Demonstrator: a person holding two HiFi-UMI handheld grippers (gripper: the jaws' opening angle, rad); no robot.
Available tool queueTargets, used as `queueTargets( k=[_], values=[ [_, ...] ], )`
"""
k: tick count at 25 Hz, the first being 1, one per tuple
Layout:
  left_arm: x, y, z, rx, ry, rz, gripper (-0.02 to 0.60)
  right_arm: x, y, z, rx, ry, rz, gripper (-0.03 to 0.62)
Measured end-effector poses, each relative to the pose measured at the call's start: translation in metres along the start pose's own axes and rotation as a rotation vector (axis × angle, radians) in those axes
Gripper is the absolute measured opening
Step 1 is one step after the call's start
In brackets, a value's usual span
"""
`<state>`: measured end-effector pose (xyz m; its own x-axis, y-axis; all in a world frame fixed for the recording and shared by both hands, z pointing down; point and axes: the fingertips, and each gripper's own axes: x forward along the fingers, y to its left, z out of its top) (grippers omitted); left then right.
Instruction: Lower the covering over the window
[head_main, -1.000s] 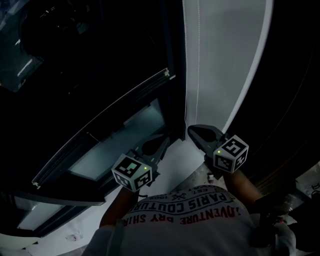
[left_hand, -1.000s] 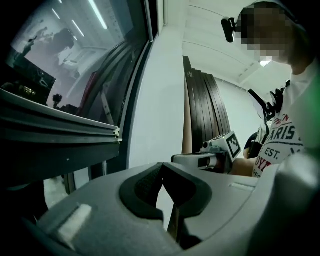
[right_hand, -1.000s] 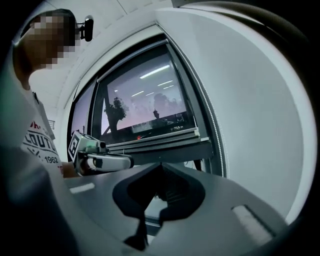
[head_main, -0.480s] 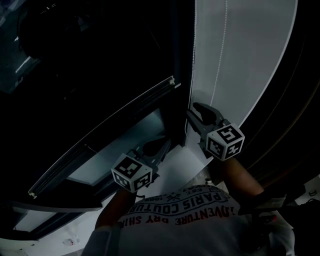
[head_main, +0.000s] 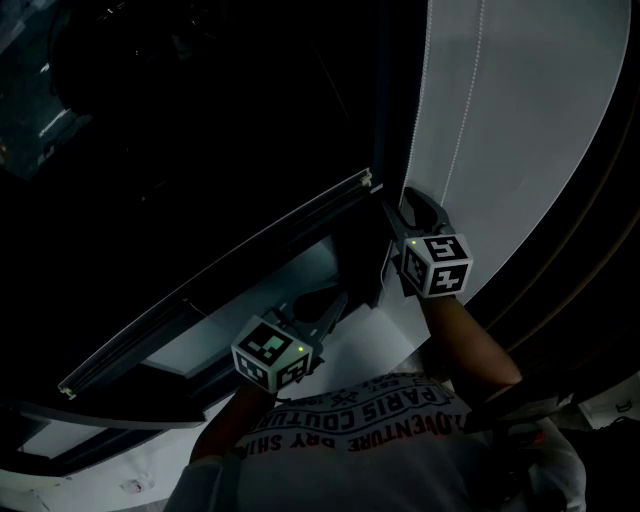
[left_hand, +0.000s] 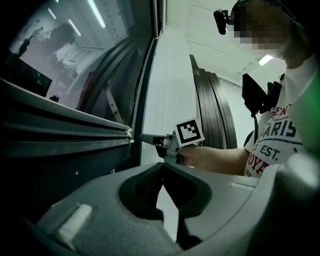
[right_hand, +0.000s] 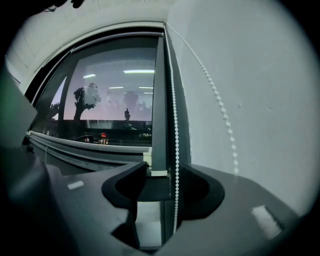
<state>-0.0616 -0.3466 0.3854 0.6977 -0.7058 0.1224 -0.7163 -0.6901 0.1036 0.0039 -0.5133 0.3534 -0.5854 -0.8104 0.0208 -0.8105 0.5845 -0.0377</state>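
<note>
The window's covering is a roller blind, and its dark bottom bar (head_main: 215, 275) slants across the black glass. The bar's end (right_hand: 148, 159) sits by the window post (right_hand: 159, 100). A white bead chain (right_hand: 174, 125) hangs beside the post, with a second strand (right_hand: 220, 107) along the wall. My right gripper (right_hand: 162, 175) is open; its jaws have just been opening. The chain hangs between them near the right jaw, and the pads are not pressing on it. In the head view the right gripper (head_main: 410, 208) is at the bar's end. My left gripper (head_main: 325, 300) is lower, shut and empty (left_hand: 161, 170).
A white wall (head_main: 540, 120) runs to the right of the window. A pale sill (head_main: 360, 340) lies below both grippers. Dark stacked slats (left_hand: 215, 115) stand behind my right arm. The glass (right_hand: 115, 105) shows reflected ceiling lights.
My right gripper has moved up the picture along the wall to the blind bar's end, and its jaws have gone from shut to open. The left gripper has shifted only slightly.
</note>
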Motion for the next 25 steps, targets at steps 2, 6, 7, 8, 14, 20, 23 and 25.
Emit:
queueTargets(
  k=[2, 6, 7, 8, 14, 20, 23, 25],
  values=[
    [-0.003, -0.001, 0.001, 0.0, 0.006, -0.005, 0.002, 0.005, -0.006, -0.004, 0.01, 0.01, -0.036, 0.18],
    [-0.015, 0.002, 0.005, 0.012, 0.006, 0.0, 0.002, 0.015, -0.017, -0.006, 0.007, 0.024, -0.085, 0.129],
    [-0.019, 0.002, 0.005, 0.008, 0.007, 0.002, 0.002, 0.017, -0.018, -0.006, 0.004, 0.032, -0.092, 0.112],
    [-0.025, 0.0, 0.004, 0.002, 0.009, 0.003, 0.002, 0.018, -0.017, -0.004, -0.002, 0.041, -0.097, 0.109],
    [-0.059, -0.01, 0.001, -0.007, 0.043, 0.008, 0.002, 0.022, -0.02, -0.007, -0.063, 0.079, -0.153, 0.033],
    [-0.095, -0.019, -0.004, -0.013, 0.06, 0.041, 0.002, 0.023, -0.021, -0.007, -0.098, 0.117, -0.223, 0.017],
    [-0.106, -0.025, -0.007, -0.018, 0.052, 0.042, 0.002, 0.013, -0.018, -0.008, -0.091, 0.115, -0.222, 0.012],
    [-0.11, -0.033, -0.007, -0.007, 0.042, 0.023, 0.002, 0.0, -0.009, -0.008, -0.085, 0.097, -0.206, 0.012]
  ],
)
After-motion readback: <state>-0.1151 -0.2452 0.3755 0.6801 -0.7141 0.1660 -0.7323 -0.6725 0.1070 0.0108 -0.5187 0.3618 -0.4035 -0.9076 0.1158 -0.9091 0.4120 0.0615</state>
